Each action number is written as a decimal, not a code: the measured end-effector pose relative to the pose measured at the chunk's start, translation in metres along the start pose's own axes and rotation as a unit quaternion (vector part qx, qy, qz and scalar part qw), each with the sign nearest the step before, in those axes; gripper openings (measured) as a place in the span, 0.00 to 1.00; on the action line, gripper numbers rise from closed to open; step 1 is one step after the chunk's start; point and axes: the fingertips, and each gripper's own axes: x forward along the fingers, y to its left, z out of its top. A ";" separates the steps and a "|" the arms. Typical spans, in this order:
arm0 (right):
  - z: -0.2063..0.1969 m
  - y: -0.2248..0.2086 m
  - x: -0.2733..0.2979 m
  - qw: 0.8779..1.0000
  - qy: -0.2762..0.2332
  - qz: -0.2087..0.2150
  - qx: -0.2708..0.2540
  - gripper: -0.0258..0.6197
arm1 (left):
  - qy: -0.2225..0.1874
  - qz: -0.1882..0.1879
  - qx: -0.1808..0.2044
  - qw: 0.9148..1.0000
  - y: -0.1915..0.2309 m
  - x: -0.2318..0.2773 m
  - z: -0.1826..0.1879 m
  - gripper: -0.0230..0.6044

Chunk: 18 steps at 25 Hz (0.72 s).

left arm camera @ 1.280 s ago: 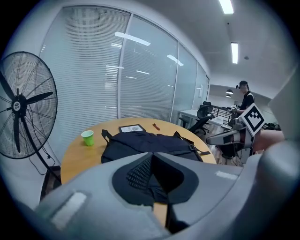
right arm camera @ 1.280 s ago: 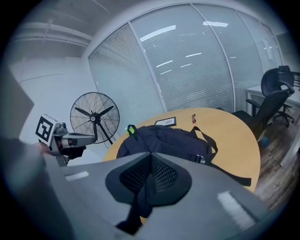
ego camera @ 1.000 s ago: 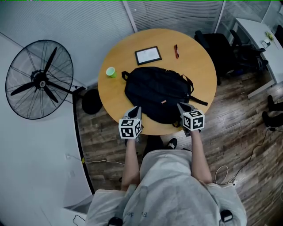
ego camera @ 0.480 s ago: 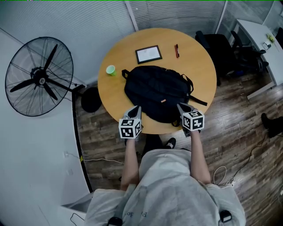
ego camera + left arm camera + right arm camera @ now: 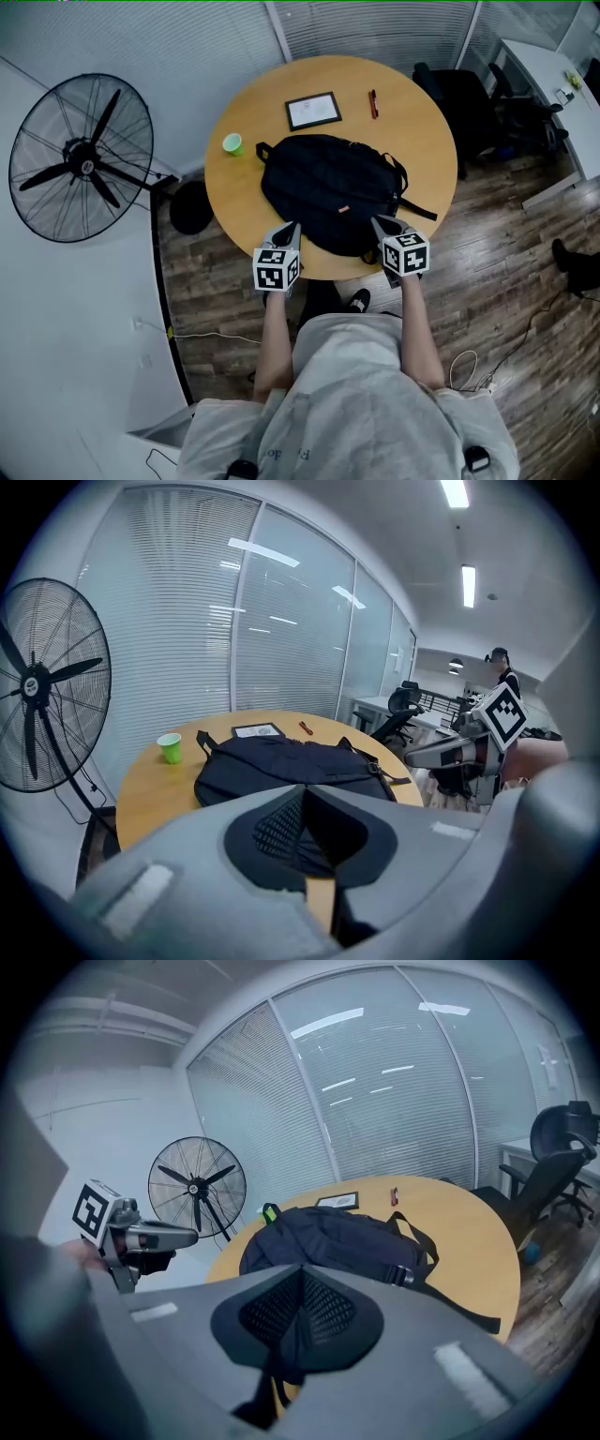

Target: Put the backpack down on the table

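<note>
Backpack position: The backpack (image 5: 328, 192) lay flat on the round tabletop (image 5: 427, 122), with its near side close to the rim nearest the person. It was judged to be already set down.

Left gripper: The left gripper (image 5: 287, 232) hovered at the near rim, just beside the backpack's near left corner. Its fingers (image 5: 272, 832) were pressed together, the pads meeting at a seam, with nothing seen between them.

Right gripper: The right gripper (image 5: 382, 225) hovered at the near rim, just beside the backpack's near right corner. Its fingers were likewise clenched together, and no strap or fabric could be seen between the pads.

Backpack relative to fingers: The backpack lay ahead of both sets of fingertips and between the two grippers. Both gripper views showed it apart from the pads. The head view could not settle whether a tip brushed the fabric.

Risk, strap: A shoulder strap (image 5: 419, 208) trailed across the tabletop toward the rim near the right gripper. A careless withdrawal across it could catch the strap and drag the backpack.

Risk, edge: Any tug toward the person could carry the backpack's weight over the rim.

Risk, neighbours: A green cup (image 5: 232, 143) stood just beside the backpack's top handle. A forward push on the backpack could knock it over.
</note>
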 end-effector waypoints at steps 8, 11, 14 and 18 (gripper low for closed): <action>-0.004 0.010 0.000 1.000 0.005 0.008 -0.011 0.04 | 0.008 -0.004 0.001 1.000 -0.001 -0.008 -0.010 0.04; -0.008 0.014 0.001 1.000 0.010 0.013 -0.014 0.04 | 0.013 -0.007 -0.001 1.000 -0.002 -0.009 -0.016 0.04; -0.012 0.019 0.003 1.000 0.015 0.017 -0.018 0.04 | 0.019 -0.011 -0.004 1.000 -0.001 -0.010 -0.022 0.04; -0.015 0.021 0.003 0.999 0.020 0.017 -0.027 0.04 | 0.023 -0.018 -0.009 1.000 -0.003 -0.011 -0.028 0.04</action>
